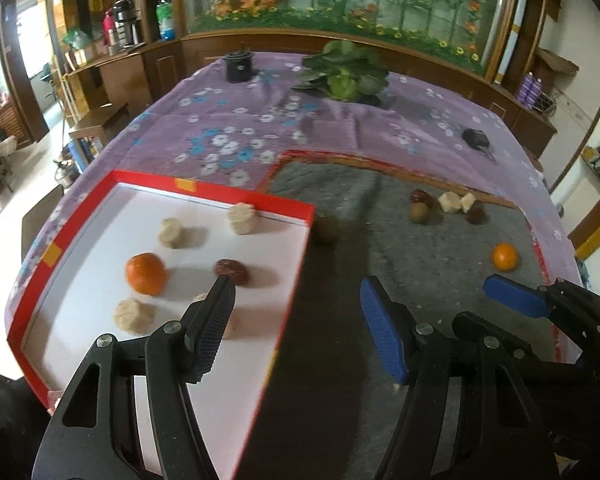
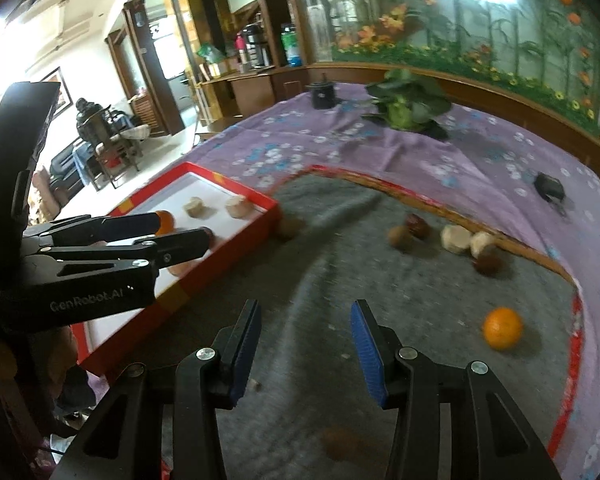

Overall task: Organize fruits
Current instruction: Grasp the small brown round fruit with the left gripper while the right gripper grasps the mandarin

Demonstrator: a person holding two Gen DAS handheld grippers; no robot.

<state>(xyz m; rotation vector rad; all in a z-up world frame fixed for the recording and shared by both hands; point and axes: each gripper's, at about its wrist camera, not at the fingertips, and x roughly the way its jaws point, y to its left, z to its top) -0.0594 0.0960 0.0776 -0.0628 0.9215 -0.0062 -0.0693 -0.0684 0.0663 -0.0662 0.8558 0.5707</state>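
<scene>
Left wrist view looks down over a red tray (image 1: pixel 80 216) with a white floor, lying on the grey felt mat (image 1: pixel 440 272) at the left. Inside it sit an orange (image 1: pixel 146 273), a dark red date (image 1: pixel 231 271) and several pale beige lumps (image 1: pixel 172 233). The left gripper (image 1: pixel 298 322) hangs over the tray's right wall, one finger above the white floor just beside the date, the other over the mat; its jaws stand wide apart and hold nothing. A brown round fruit (image 1: pixel 325 231) lies on the mat just outside the tray's right wall.

From the right wrist view, the right gripper (image 2: pixel 305 350) hovers over bare mat, jaws apart and empty. A second orange (image 2: pixel 503 328) rests on the mat to its right, near the red border. Farther off, a cluster lies close together: a brown fruit (image 2: pixel 400 238), another date (image 2: pixel 417 225), two beige lumps (image 2: pixel 456 239) and a dark round fruit (image 2: pixel 487 263).

Beyond the mat, the desk carries a purple flowered cloth (image 2: pixel 440 152), a leafy green plant (image 2: pixel 408 102), a black pot (image 2: pixel 321 94) and a small black device (image 2: pixel 550 187).
</scene>
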